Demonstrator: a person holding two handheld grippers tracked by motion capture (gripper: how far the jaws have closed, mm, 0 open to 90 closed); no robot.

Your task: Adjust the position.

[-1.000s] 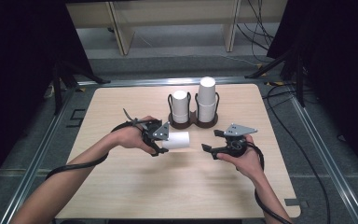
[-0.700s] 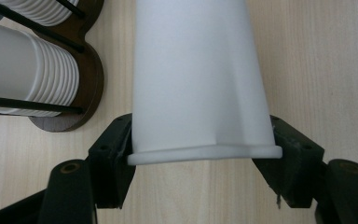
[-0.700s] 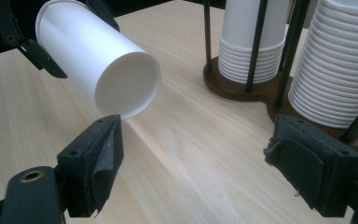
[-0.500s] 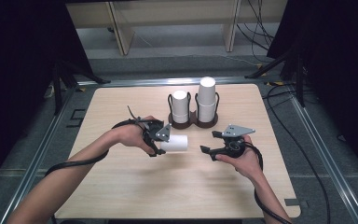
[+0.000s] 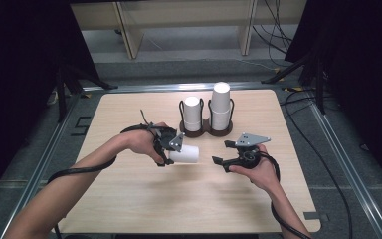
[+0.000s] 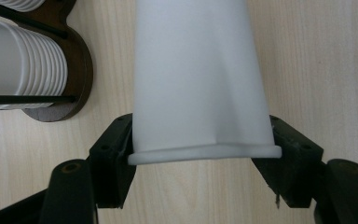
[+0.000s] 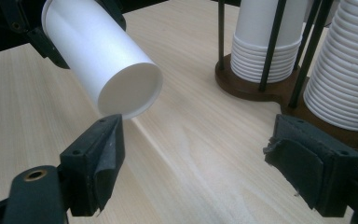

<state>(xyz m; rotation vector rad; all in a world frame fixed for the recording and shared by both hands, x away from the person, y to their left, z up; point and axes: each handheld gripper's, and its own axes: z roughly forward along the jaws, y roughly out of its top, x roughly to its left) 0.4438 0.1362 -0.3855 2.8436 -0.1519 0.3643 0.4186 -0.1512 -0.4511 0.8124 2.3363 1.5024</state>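
Over the tabletop: a white paper cup is hanging sideways, base pointing at the right tongs

Left tongs: pinching the cup's rim end, wall denting a bit, so it's gripped firmly

Right tongs: gaping wide, holding nothing, probably lining up for a handoff

Cup holder: sitting behind, two stacks of cups in it, likely where this one's going

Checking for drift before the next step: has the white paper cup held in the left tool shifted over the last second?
No. The white paper cup sits at the same spot below and left of the cup holder.
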